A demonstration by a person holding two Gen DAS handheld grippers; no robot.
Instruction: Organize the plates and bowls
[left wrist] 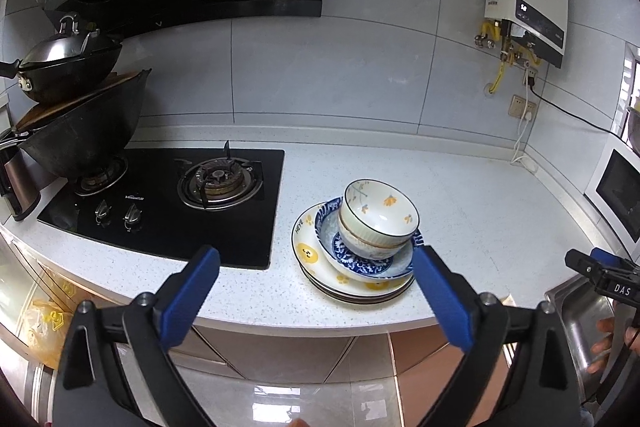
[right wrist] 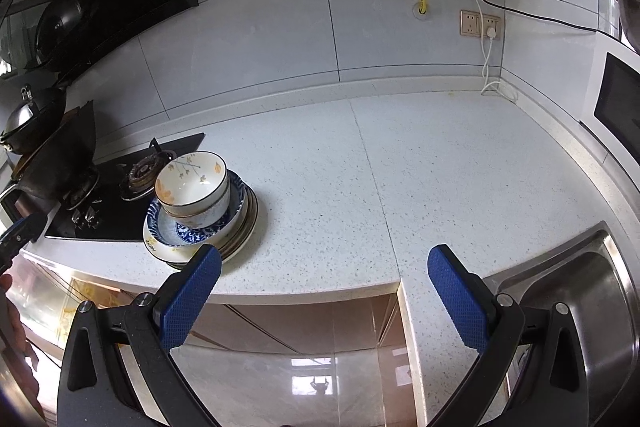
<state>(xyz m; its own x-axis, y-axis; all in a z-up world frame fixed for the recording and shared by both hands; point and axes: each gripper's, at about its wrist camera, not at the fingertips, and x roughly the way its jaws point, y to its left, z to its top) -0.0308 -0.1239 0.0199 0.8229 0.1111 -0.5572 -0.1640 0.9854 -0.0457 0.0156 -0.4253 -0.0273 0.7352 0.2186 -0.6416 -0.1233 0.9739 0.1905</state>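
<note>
Both grippers, left (left wrist: 316, 267) and right (right wrist: 325, 267), agape, empty; sink (right wrist: 580, 291) fully visible only from right wrist.

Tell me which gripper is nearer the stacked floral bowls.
Left. The left gripper hangs open just before the stacked floral bowls; the right gripper is off to their right.

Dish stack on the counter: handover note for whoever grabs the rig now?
Left gripper: open, empty, short of the stack.
Right gripper: open, empty, over the counter edge near the sink.
Dishes: one pile beside the stove: flowered bowl nested on another bowl, in a blue patterned dish, on stacked plates.
Done: everything stacked.
Left: top bowl tilts; perhaps straighten it.
</note>
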